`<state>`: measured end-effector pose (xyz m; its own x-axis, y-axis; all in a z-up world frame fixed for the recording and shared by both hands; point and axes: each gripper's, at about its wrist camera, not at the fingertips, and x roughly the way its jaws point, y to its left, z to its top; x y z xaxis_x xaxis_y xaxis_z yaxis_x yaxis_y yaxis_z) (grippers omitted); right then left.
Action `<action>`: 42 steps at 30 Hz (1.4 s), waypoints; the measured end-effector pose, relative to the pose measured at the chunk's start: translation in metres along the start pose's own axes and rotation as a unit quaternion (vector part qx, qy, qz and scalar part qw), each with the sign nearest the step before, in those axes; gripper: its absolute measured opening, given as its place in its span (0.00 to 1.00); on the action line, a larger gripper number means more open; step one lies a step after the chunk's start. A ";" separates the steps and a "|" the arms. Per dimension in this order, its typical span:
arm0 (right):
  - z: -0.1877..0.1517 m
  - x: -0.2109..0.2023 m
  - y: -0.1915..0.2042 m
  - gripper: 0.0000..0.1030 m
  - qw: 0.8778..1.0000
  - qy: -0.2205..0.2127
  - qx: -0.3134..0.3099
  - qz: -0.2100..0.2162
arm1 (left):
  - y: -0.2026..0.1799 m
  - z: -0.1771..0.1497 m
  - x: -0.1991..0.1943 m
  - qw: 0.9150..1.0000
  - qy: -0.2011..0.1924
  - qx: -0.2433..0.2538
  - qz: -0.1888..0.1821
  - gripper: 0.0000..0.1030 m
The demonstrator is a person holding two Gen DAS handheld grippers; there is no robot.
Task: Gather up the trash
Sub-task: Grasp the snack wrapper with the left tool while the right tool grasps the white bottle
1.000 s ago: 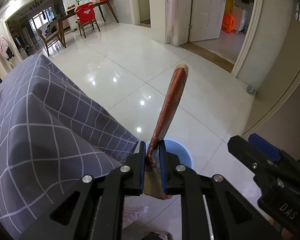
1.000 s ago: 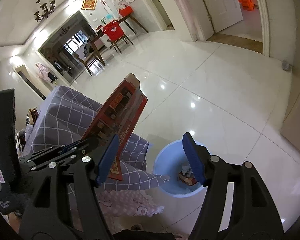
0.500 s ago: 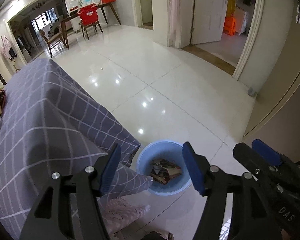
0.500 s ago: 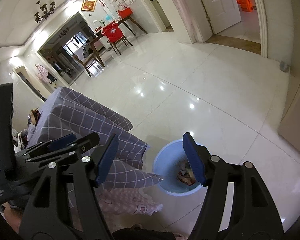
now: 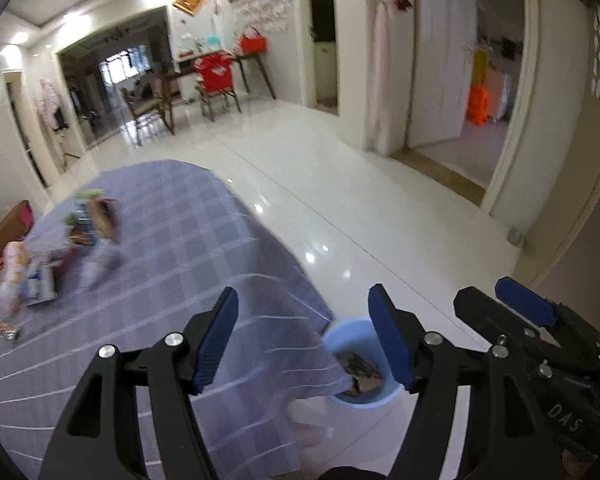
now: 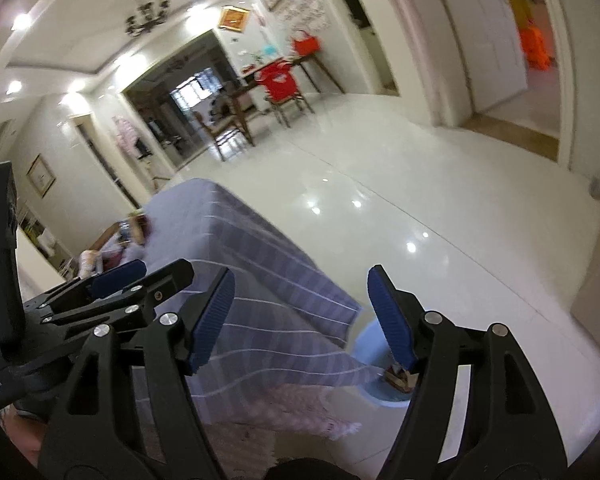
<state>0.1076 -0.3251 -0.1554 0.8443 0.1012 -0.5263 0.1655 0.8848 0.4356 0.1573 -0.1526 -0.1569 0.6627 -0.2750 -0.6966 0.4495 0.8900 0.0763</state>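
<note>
A light blue bin (image 5: 342, 333) stands on the floor at the table's corner, with crumpled wrappers (image 5: 360, 368) inside. My left gripper (image 5: 303, 308) hangs above the cloth's edge beside the bin. Its jaws are opening and nothing is between them. My right gripper (image 6: 302, 284) is open and empty, over the same corner, with the bin (image 6: 370, 346) partly behind its right finger. More packets and wrappers (image 5: 88, 220) lie blurred at the far left of the grey checked tablecloth (image 5: 188, 240). Each gripper shows at the edge of the other's view.
Glossy white floor tiles (image 5: 340, 184) stretch to a dining table with a red-covered chair (image 5: 216, 74) at the back. An open doorway (image 5: 484, 96) is on the right. Pink fabric (image 6: 300, 408) hangs below the cloth near the bin.
The left gripper let go of a red-brown packet, which now lies in the bin. Both grippers have since risen and swung left, bringing the table top into view.
</note>
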 end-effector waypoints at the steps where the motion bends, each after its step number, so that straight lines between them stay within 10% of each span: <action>1: 0.000 0.001 0.011 0.67 1.000 -0.001 -0.008 0.008 | 0.015 -0.001 -0.011 1.000 -0.008 -0.011 0.010 0.65; 9: 0.002 0.041 0.128 0.70 0.993 0.031 -0.093 0.062 | 0.141 -0.014 -0.057 0.990 -0.040 -0.088 0.104 0.77; 18: -0.011 0.111 0.222 0.70 0.980 0.088 -0.157 0.082 | 0.318 -0.062 -0.044 0.947 0.020 -0.264 0.181 0.79; 31: -0.014 0.200 0.258 0.71 0.970 0.144 -0.192 0.032 | 0.401 -0.086 0.009 0.925 0.074 -0.311 0.206 0.78; 40: -0.005 0.243 0.262 0.70 0.966 0.170 -0.196 -0.003 | 0.402 -0.079 0.018 0.931 0.073 -0.285 0.218 0.29; 42: -0.002 0.245 0.261 0.52 0.964 0.167 -0.208 -0.016 | 0.405 -0.078 0.015 0.930 0.064 -0.298 0.206 0.24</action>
<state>0.3568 -0.0680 -0.1722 0.6189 0.1494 -0.7711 -0.0884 0.9888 0.1206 0.3024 0.2321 -0.1924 0.6115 0.1455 -0.7778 -0.2634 0.9643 -0.0267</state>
